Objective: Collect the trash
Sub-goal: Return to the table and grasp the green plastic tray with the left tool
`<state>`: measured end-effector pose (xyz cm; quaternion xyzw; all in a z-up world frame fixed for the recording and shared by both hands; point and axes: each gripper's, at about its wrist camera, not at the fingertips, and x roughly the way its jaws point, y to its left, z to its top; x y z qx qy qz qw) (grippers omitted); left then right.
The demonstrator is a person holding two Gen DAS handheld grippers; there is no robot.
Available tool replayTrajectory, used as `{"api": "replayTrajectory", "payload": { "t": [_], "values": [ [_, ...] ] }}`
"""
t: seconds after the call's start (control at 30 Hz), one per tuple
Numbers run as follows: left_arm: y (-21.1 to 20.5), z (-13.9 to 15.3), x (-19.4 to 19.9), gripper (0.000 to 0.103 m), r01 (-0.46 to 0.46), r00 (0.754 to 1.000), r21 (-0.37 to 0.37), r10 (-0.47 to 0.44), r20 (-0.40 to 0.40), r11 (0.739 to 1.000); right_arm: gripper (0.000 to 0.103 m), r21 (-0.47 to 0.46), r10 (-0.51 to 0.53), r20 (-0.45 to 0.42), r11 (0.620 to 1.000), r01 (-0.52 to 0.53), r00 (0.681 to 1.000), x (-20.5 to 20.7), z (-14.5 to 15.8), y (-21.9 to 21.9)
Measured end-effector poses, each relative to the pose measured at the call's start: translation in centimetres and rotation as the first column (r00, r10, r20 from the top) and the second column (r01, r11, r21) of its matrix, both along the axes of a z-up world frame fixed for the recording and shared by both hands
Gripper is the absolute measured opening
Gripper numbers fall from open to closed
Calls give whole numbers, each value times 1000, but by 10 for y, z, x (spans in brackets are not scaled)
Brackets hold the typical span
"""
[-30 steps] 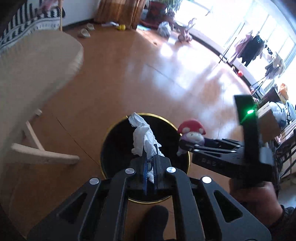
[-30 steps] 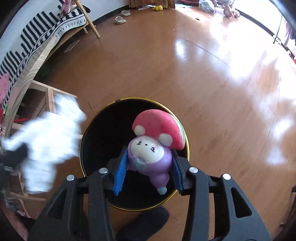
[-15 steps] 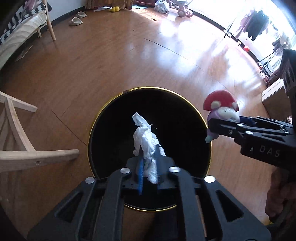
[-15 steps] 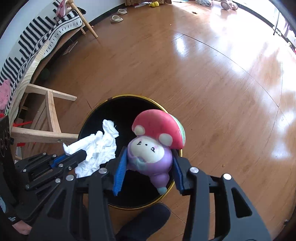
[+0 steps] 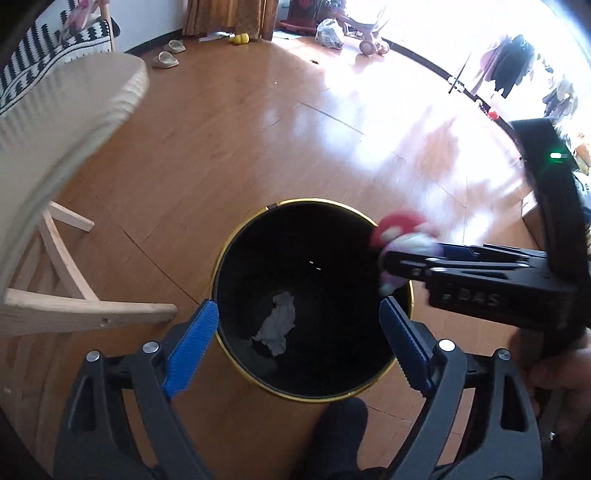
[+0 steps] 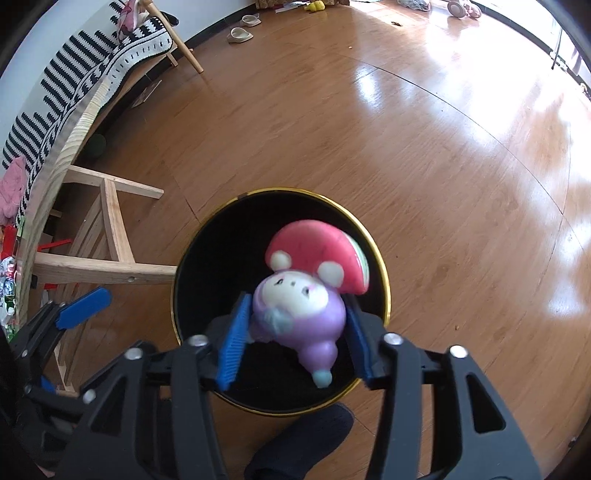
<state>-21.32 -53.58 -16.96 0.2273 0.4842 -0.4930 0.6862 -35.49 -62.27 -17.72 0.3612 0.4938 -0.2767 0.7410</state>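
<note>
A black bin with a gold rim [image 5: 221,266] stands on the wooden floor, also in the right wrist view [image 6: 386,288]. A crumpled white tissue [image 5: 277,325] lies at the bottom of the bin. My left gripper [image 5: 299,343] is open and empty over the bin's near rim. My right gripper [image 6: 295,339] is shut on a mushroom toy [image 6: 306,288] with a red cap and purple body, held over the bin. The toy also shows blurred at the bin's right rim in the left wrist view [image 5: 402,240].
A light wooden table [image 5: 55,122] with slanted legs [image 6: 110,236] stands left of the bin. A striped bench [image 6: 92,74] lies along the far wall. Slippers [image 5: 166,59] and a stroller [image 5: 369,33] are far across the floor. A dark foot [image 5: 340,432] is below the bin.
My left gripper has opened and the tissue has dropped to the bottom of the bin. My right gripper has moved the toy further over the bin.
</note>
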Motion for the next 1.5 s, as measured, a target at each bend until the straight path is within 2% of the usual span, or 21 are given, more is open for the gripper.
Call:
{"api": "replayTrajectory", "payload": {
  "t": [0.03,0.2,0.3,0.43,0.5,0.6,0.67,0.7,0.8,0.87,0.93,0.97,1.1,1.17,1.23,1.33,1.4,1.43,1.5],
  "values": [
    [5,5,1,89,-6,1000,-9,6,-1,1000,81,-4,-8,8,1000,8,1000,2,5,1],
    [42,40,16,90,-53,999,-55,53,-5,997,81,-48,-31,39,998,33,999,21,40,13],
    [78,70,33,91,-85,996,-102,88,28,991,82,-123,-3,75,992,13,997,42,79,35],
    [147,114,66,93,-147,979,-223,174,105,964,89,-206,95,183,977,-57,979,83,136,82],
    [174,126,79,94,-182,965,-242,221,144,953,90,-218,169,226,969,-119,959,115,156,112],
    [228,139,113,94,-298,916,-246,349,198,922,91,-219,268,264,952,-213,927,160,171,150],
    [274,144,146,94,-403,873,-241,450,188,883,91,-222,351,280,929,-295,894,199,178,186],
    [286,145,154,94,-430,860,-238,476,185,871,91,-224,391,283,915,-336,876,218,179,205],
    [351,146,190,94,-555,776,-235,599,199,798,91,-221,489,282,870,-440,825,261,180,258],
    [398,145,210,94,-627,710,-224,666,228,746,91,-217,538,279,842,-494,795,284,179,288],
    [434,139,221,94,-678,662,-209,709,244,705,91,-215,581,267,814,-540,769,303,176,316],
    [452,133,227,94,-699,645,-193,724,244,688,91,-215,604,256,796,-565,754,312,173,329],
    [498,111,236,94,-741,615,-141,748,251,657,91,-222,666,211,745,-629,715,328,161,369],
    [513,102,245,94,-753,610,-118,754,244,648,91,-236,696,179,717,-656,695,334,155,381],
    [516,94,251,93,-758,614,-102,757,225,645,91,-257,728,141,682,-685,671,338,148,391],
    [527,84,249,93,-752,634,-85,753,176,653,91,-299,767,85,628,-718,636,341,141,407],
    [521,80,253,93,-751,638,-71,749,180,657,91,-323,787,60,598,-734,615,340,140,412],
    [518,77,257,89,-752,637,-67,749,181,656,91,-337,797,46,580,-742,602,340,139,416],
    [512,76,260,74,-752,640,-54,747,180,657,90,-363,808,16,554,-749,589,341,135,422]
  ]
}}
